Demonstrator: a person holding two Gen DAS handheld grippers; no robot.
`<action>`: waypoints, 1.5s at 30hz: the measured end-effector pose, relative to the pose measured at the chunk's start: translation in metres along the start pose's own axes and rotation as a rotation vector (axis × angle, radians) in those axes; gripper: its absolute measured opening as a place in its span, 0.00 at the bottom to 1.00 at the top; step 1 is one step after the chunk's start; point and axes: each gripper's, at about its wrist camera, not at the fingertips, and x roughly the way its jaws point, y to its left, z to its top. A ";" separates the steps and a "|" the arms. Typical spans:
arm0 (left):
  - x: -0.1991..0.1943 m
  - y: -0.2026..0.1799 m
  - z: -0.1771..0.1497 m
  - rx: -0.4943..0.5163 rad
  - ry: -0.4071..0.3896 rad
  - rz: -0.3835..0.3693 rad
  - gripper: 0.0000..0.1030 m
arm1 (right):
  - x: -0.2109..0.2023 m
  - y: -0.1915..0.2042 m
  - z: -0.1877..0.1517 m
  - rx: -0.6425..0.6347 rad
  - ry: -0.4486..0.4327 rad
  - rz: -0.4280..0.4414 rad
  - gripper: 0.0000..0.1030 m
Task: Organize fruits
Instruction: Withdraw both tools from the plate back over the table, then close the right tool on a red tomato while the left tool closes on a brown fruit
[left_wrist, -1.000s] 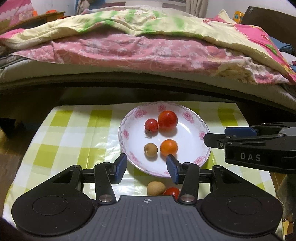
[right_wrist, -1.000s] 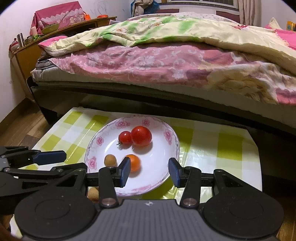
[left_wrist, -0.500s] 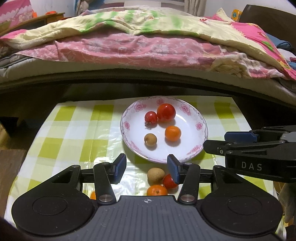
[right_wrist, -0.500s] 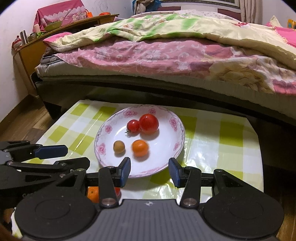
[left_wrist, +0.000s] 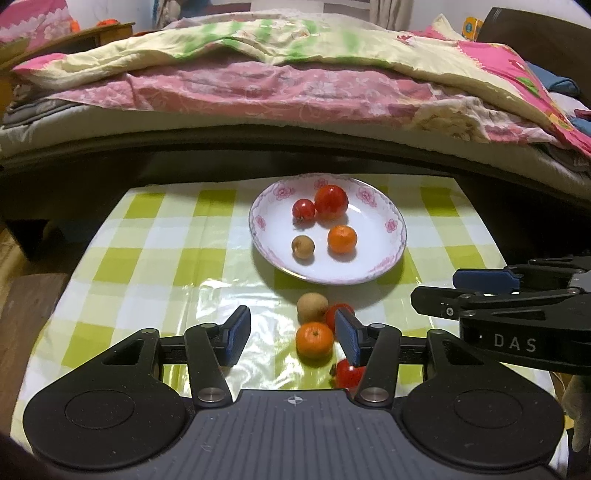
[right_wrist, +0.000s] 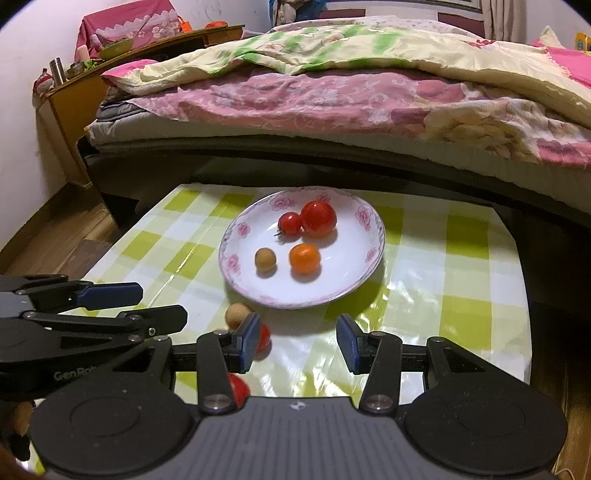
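A white plate (left_wrist: 373, 273) with a pink flower rim holds two red tomatoes (left_wrist: 331, 202), an orange (left_wrist: 342, 239) and a small brown fruit (left_wrist: 303, 244). The plate also shows in the right wrist view (right_wrist: 343, 288). In front of it on the checked cloth lie a brown fruit (left_wrist: 312, 307), an orange (left_wrist: 314, 340) and two red tomatoes (left_wrist: 346, 373). My left gripper (left_wrist: 291, 336) is open and empty, just above the loose fruit. My right gripper (right_wrist: 299, 339) is open and empty, to the right of the loose brown fruit (right_wrist: 237, 314).
The low table has a green and white checked plastic cloth (left_wrist: 155, 266). A bed with pink and cream quilts (left_wrist: 295, 81) runs along the far side. A wooden cabinet (right_wrist: 85, 96) stands at the far left. Wooden floor (right_wrist: 55, 236) lies left of the table.
Both grippers have pulled back toward the near edge and risen, so the plate looks farther away. More loose fruit in front of the plate has come into view.
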 end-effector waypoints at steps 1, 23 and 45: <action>-0.003 0.001 -0.002 -0.001 -0.001 0.002 0.59 | -0.003 0.001 -0.002 0.002 0.000 0.002 0.46; 0.002 -0.007 -0.054 0.063 0.132 -0.025 0.60 | -0.031 0.010 -0.042 0.043 0.079 -0.023 0.46; 0.030 -0.016 -0.065 0.073 0.170 -0.016 0.31 | -0.008 0.002 -0.044 0.024 0.154 -0.017 0.46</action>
